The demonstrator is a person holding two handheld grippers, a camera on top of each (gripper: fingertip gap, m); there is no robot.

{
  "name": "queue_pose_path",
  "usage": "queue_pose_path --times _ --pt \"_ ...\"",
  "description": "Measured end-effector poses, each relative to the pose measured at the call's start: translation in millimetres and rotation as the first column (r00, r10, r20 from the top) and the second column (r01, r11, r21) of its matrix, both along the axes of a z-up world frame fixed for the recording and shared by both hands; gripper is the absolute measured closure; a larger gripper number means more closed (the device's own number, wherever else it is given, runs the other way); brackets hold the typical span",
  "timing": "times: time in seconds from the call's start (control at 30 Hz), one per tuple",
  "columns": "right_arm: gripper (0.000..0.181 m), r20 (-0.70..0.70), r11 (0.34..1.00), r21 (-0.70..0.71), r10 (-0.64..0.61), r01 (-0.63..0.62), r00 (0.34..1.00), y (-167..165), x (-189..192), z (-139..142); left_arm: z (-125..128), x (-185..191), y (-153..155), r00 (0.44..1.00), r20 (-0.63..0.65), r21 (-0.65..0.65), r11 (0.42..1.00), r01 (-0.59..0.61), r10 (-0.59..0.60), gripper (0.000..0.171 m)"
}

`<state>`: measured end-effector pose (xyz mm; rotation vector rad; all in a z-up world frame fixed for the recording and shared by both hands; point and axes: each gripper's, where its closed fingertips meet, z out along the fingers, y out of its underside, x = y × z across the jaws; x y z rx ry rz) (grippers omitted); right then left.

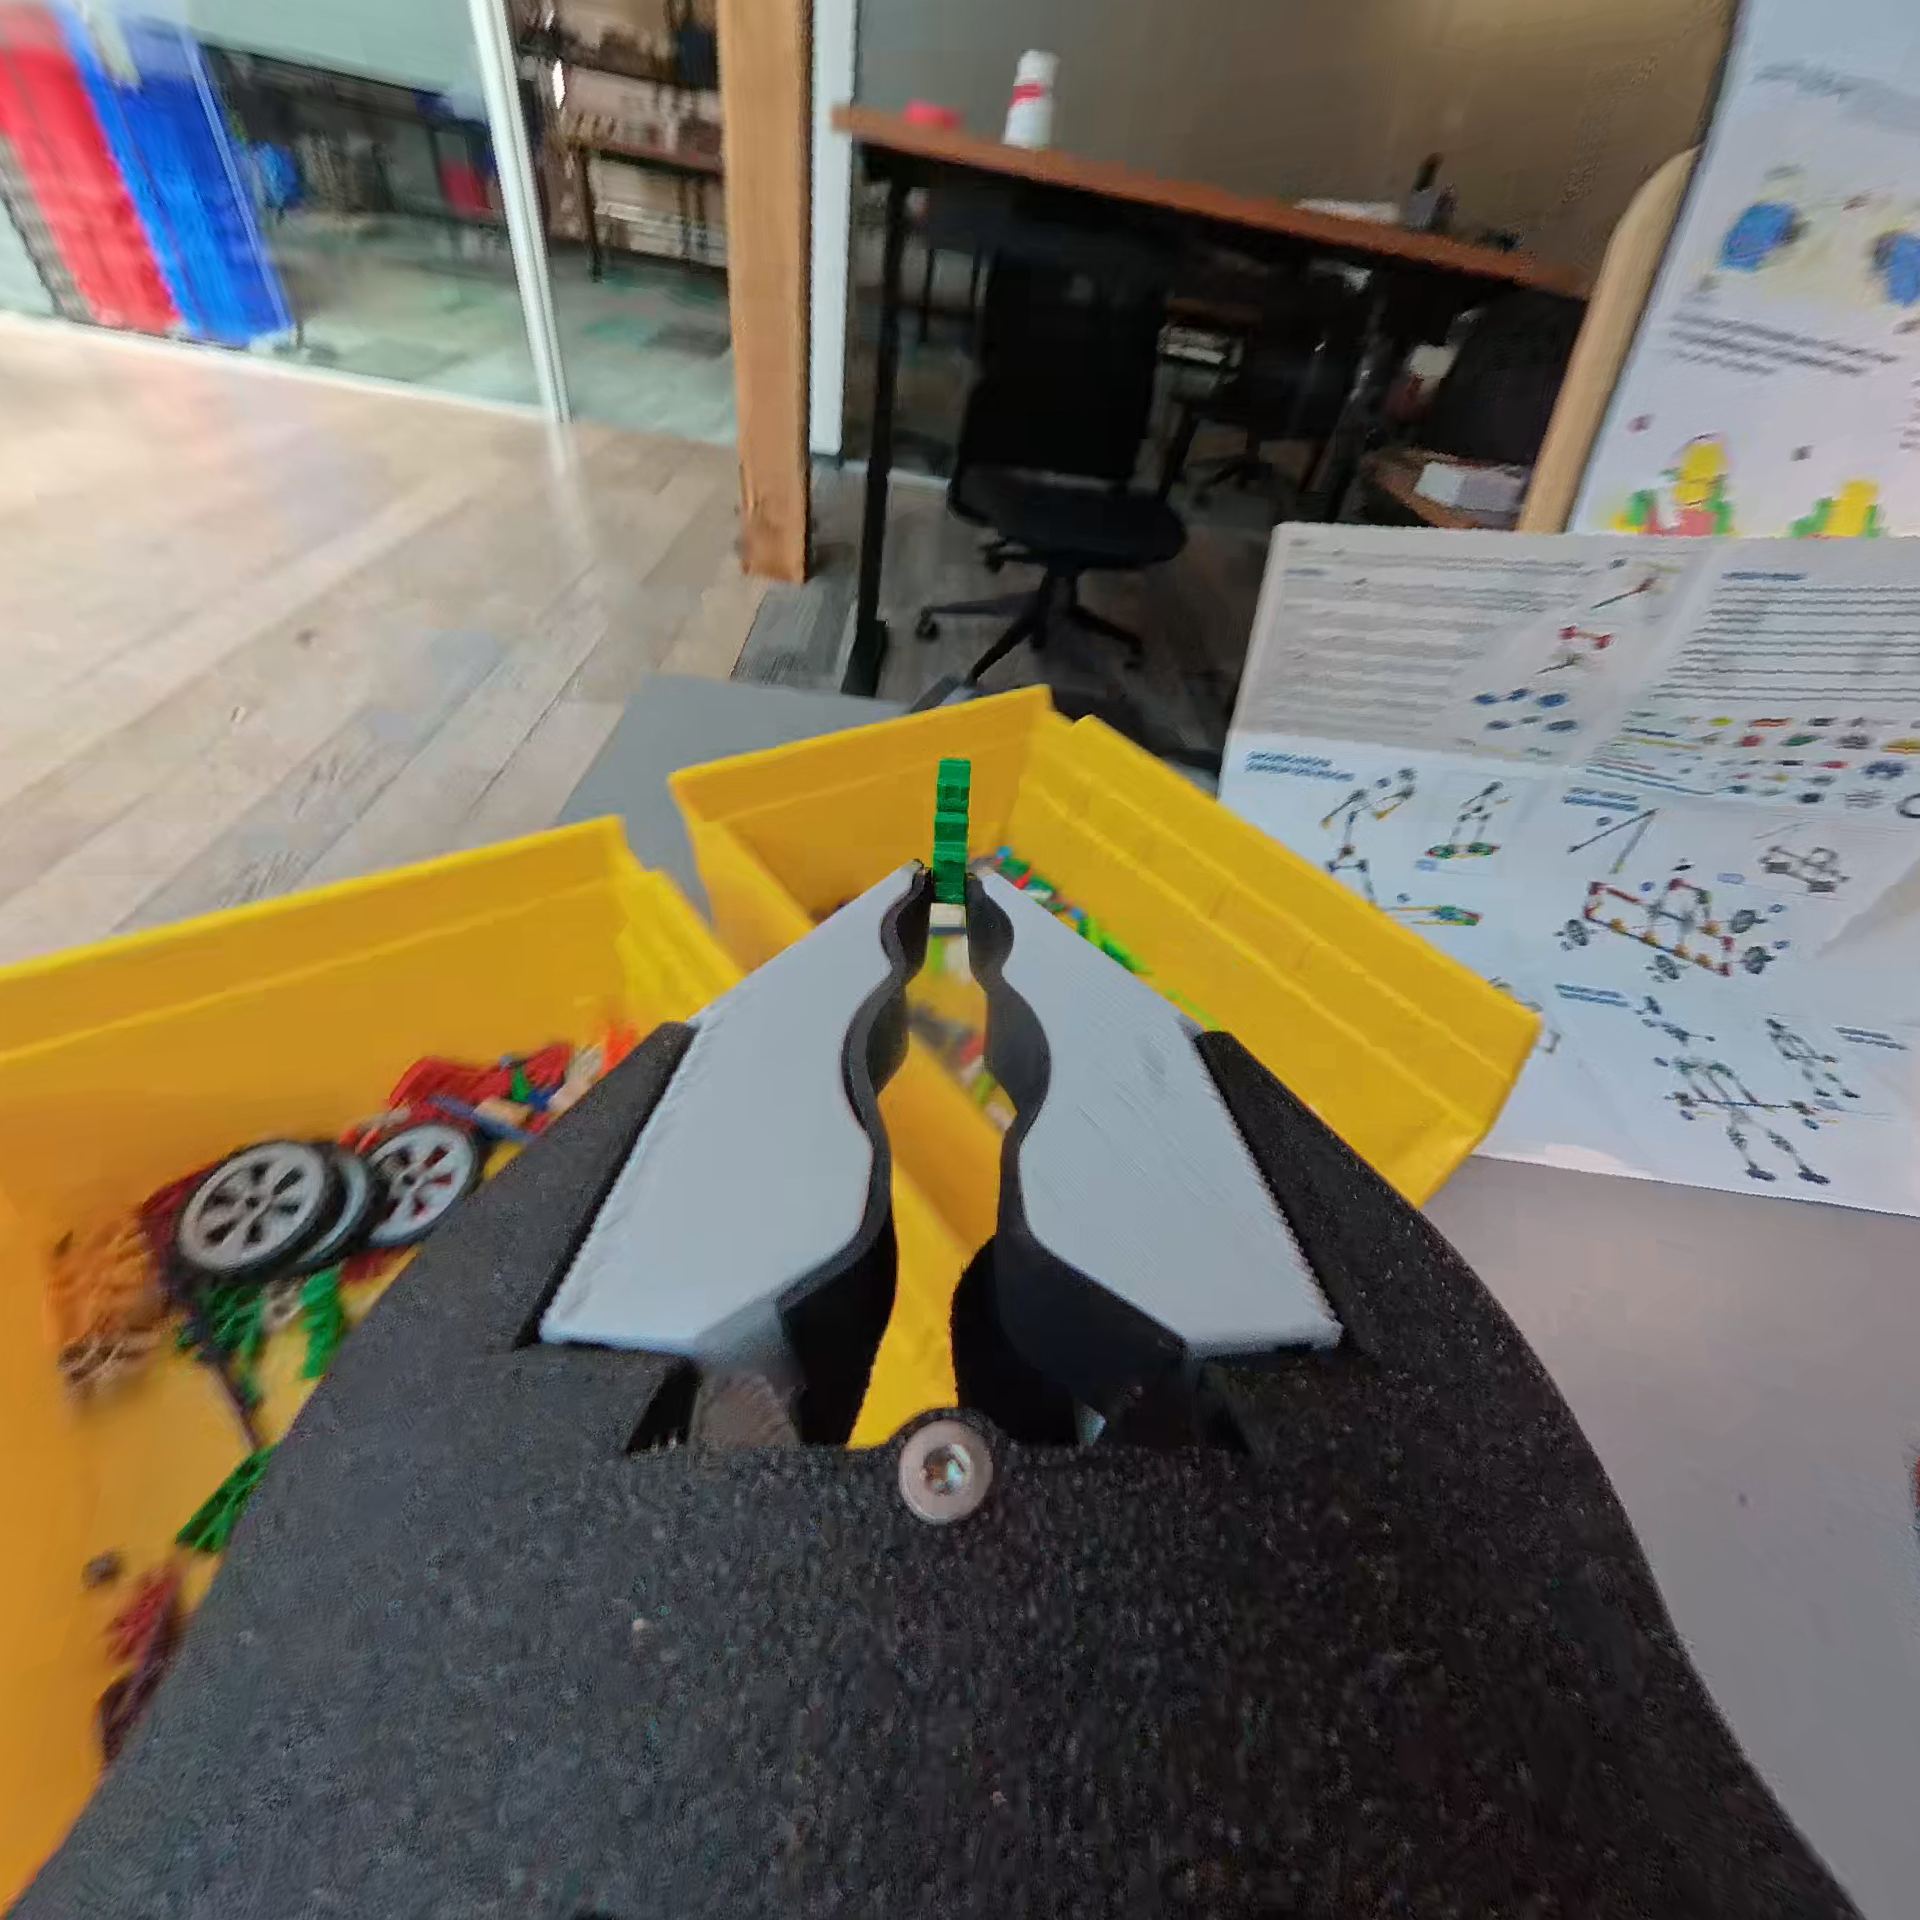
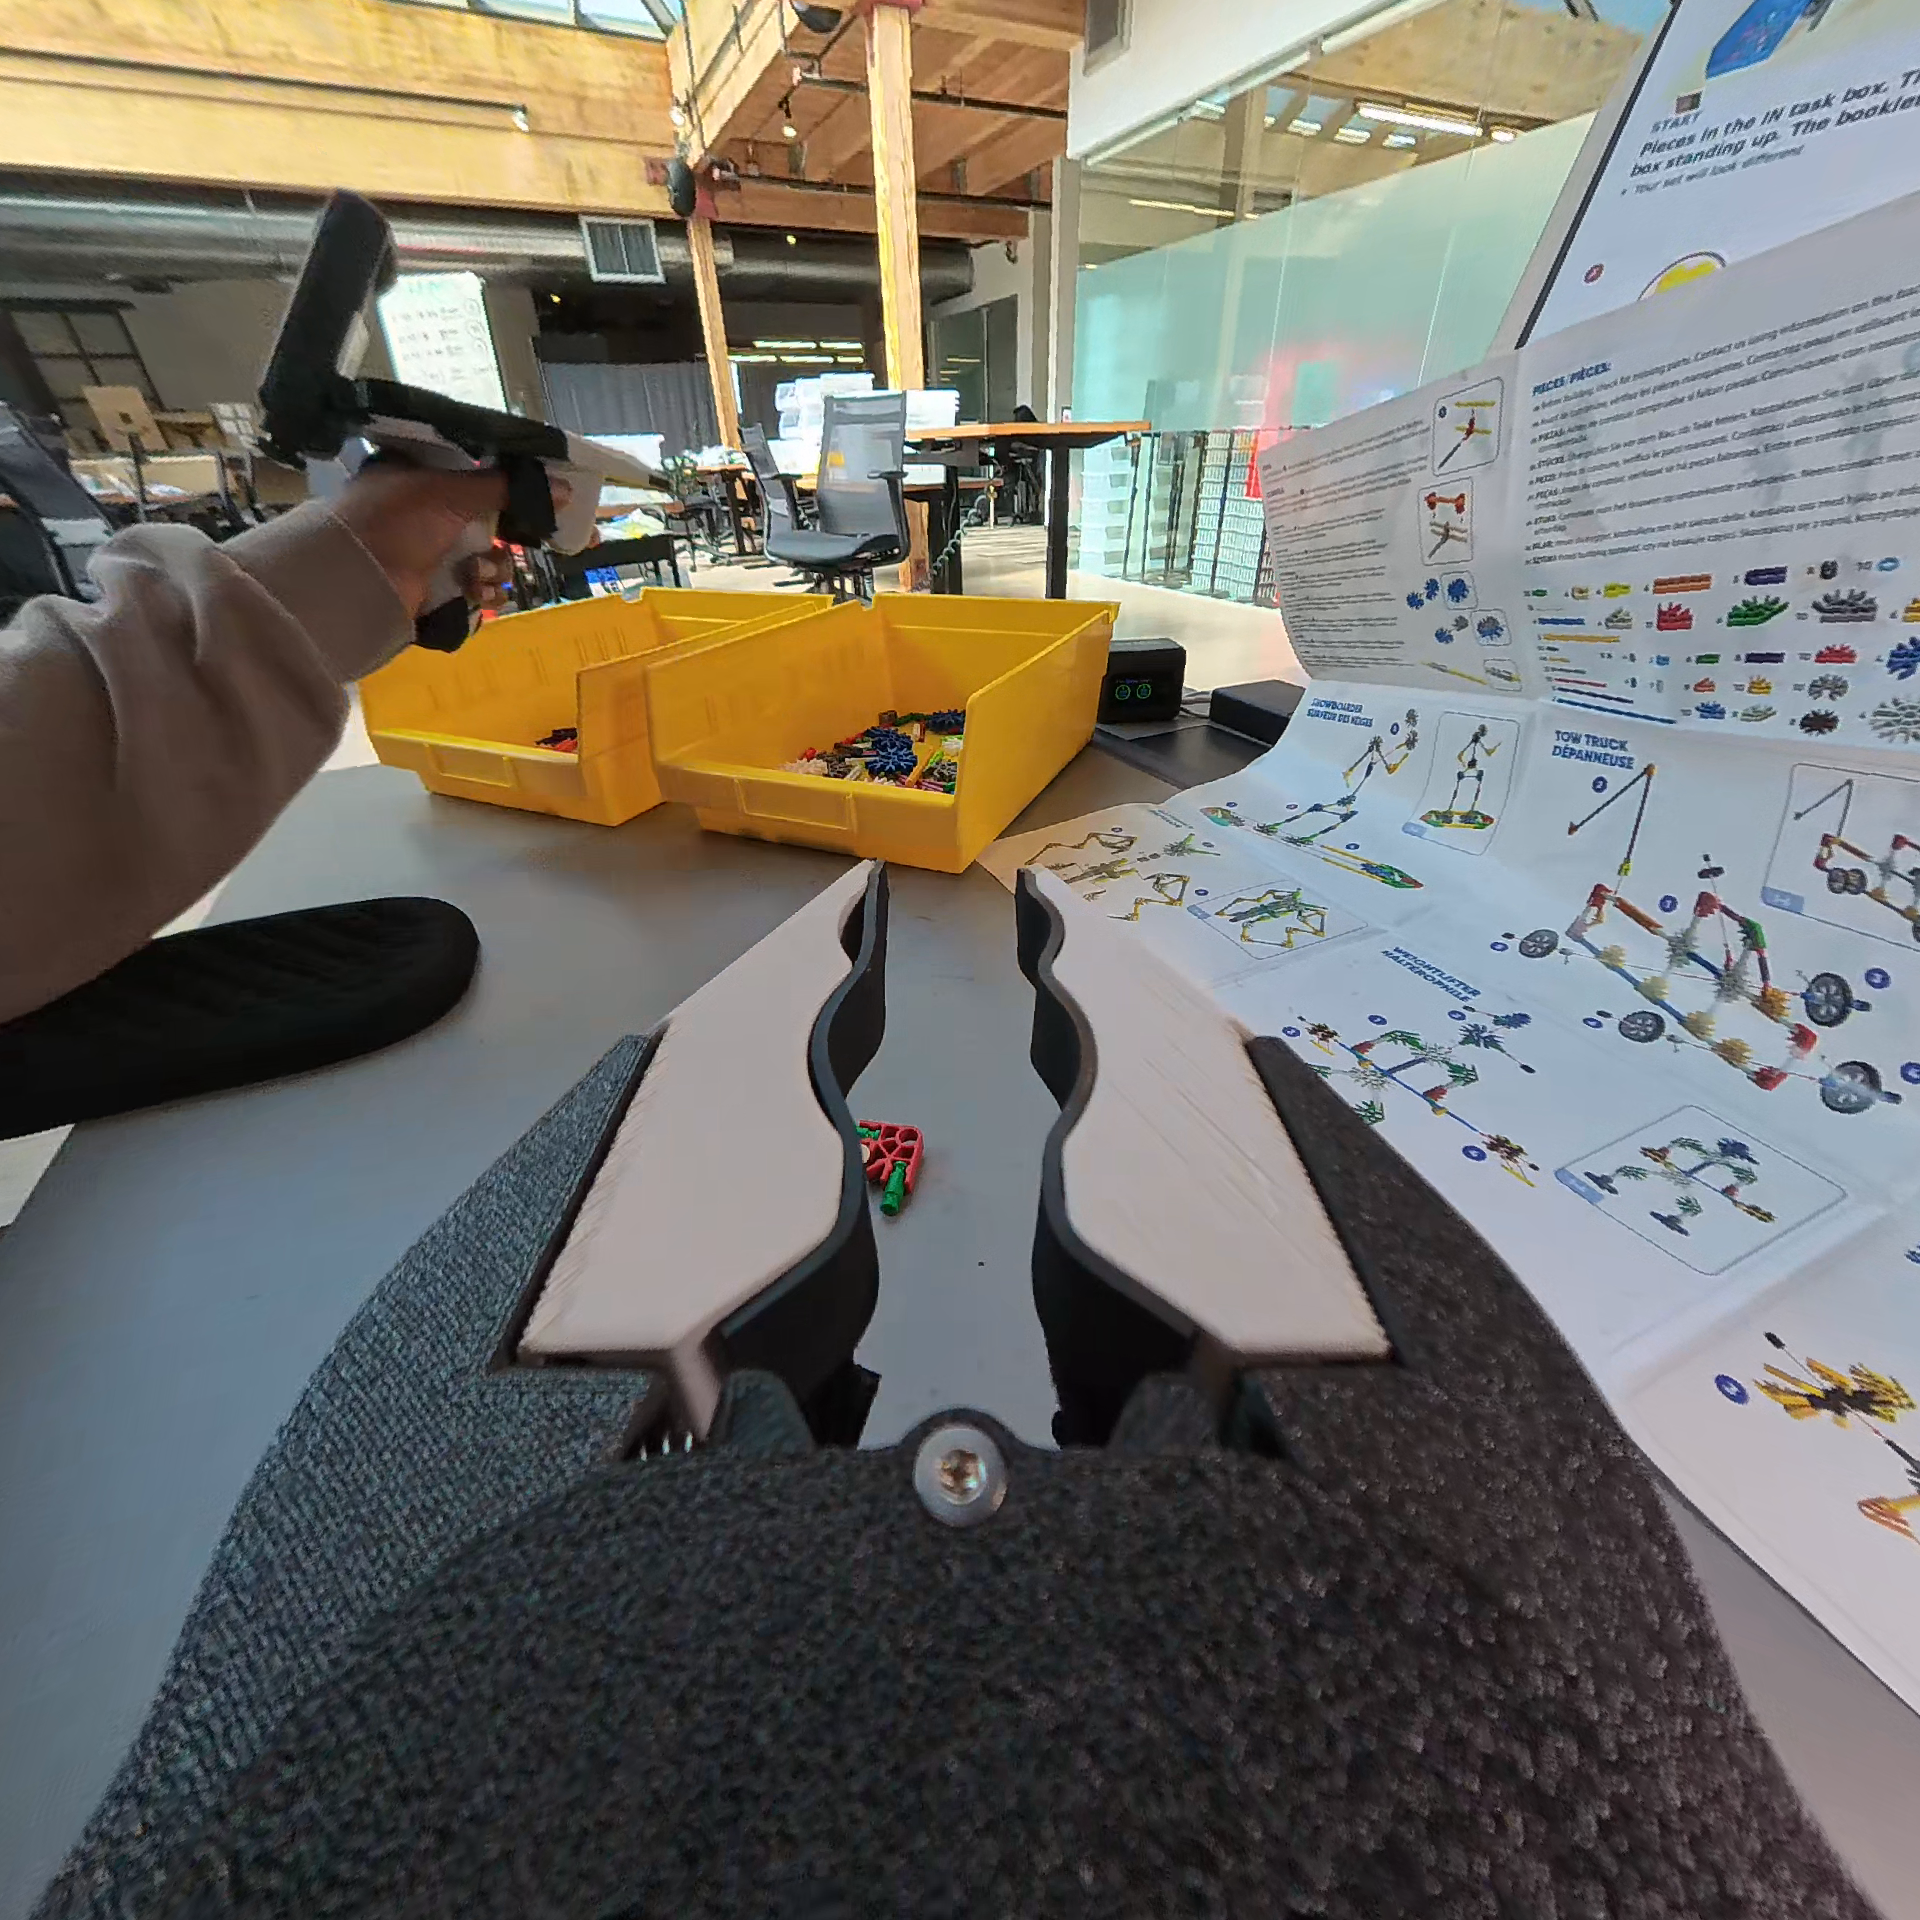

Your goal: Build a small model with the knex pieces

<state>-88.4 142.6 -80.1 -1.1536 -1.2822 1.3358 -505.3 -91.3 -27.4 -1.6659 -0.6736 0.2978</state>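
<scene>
My left gripper (image 1: 945,883) is shut on a short green rod (image 1: 952,826), which stands upright out of its tips above the right yellow bin (image 1: 1247,935). That bin holds several small coloured construction pieces. The left yellow bin (image 1: 312,935) holds wheels (image 1: 270,1210) and more pieces. My right gripper (image 2: 951,883) is open and empty, low over the grey table (image 2: 364,1299). A small red connector with a green rod (image 2: 891,1148) lies on the table between its fingers. The left gripper also shows in the right wrist view (image 2: 416,426), held in a hand above the bins (image 2: 831,727).
A large unfolded instruction sheet (image 2: 1558,987) covers the table's right side and leans up behind. A black curved pad (image 2: 239,997) lies at the left. Black boxes (image 2: 1143,681) sit behind the bins. Beyond are an office chair (image 1: 1060,499), desks and a wooden post. My right fingertips sit around 45 cm from my left ones.
</scene>
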Motion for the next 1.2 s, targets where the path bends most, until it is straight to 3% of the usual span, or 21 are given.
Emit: queue_pose_path --times 0.13,0.27,0.4,0.53,0.6,0.7,0.83,0.9,1.03,1.2 --pt "0.159 0.039 0.999 0.050 0.013 -0.014 0.999 -4 -3 -6 -53 -42 -68 0.977 0.166 -0.096 0.988 -0.120 0.134 0.167" --pt "0.158 0.113 0.997 0.033 0.066 -0.070 0.991 -13 -8 -22 -66 -38 -80 0.977 0.168 -0.070 0.990 -0.121 0.131 0.166" --pt "0.159 0.160 0.996 0.005 0.089 -0.091 0.983 -16 -10 -33 -52 -15 -52 0.993 0.113 0.009 0.999 -0.037 0.035 0.159" --pt "0.159 0.165 0.996 0.021 0.080 -0.085 0.983 -15 -9 -33 -24 63 24 0.971 -0.036 0.028 0.971 0.238 -0.237 0.153" --pt "0.159 0.168 0.996 0.022 0.078 -0.083 0.983 -15 -10 -33 -26 120 72 0.908 -0.079 -0.034 0.911 0.410 -0.411 0.150" --pt "0.159 0.167 0.997 0.028 0.071 -0.076 0.983 -15 -9 -34 -44 209 139 0.756 -0.091 -0.149 0.759 0.634 -0.648 0.147" --pt "0.159 0.171 0.997 0.050 0.046 -0.055 0.984 -11 -8 -35 -75 298 197 0.561 -0.055 -0.260 0.554 0.791 -0.826 0.145" --pt "0.159 0.170 0.997 0.050 0.042 -0.051 0.984 -10 -7 -35 -89 324 214 0.492 -0.026 -0.281 0.479 0.832 -0.870 0.143" --pt "0.159 0.173 0.998 0.048 0.040 -0.049 0.984 -9 -7 -35 -119 350 222 0.417 0.051 -0.283 0.387 0.878 -0.908 0.135" --pt "0.159 0.177 0.997 0.049 0.044 -0.053 0.983 -11 -9 -36 -127 349 209 0.387 0.078 -0.256 0.357 0.898 -0.919 0.127"
